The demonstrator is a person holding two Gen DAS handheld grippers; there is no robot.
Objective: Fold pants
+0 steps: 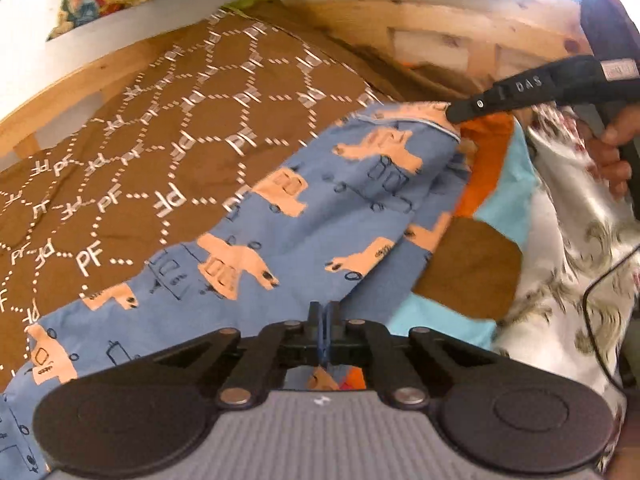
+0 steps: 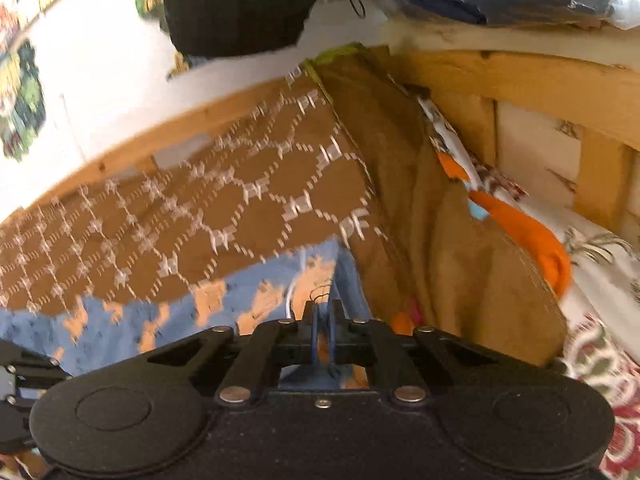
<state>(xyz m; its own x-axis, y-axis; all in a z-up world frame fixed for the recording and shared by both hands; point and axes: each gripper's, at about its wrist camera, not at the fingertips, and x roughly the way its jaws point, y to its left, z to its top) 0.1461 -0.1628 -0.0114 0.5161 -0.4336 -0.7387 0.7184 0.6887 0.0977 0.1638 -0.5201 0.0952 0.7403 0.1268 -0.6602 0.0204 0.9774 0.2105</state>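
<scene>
Both the left gripper [image 1: 325, 312] and right gripper [image 2: 325, 312] pinch the pants [image 1: 280, 216] between closed fingers, fold seemingly just begun.

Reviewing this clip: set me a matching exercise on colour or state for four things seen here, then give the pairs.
Things:
1. pants
2. bedspread
3. left claw
4. bed frame

Descriptions:
A. pale wood
B. brown, white dotted hexagons with PF letters
C. blue, peach vehicle print
D. shut on blue cloth

Pairs: 1-C, 2-B, 3-D, 4-A
</scene>
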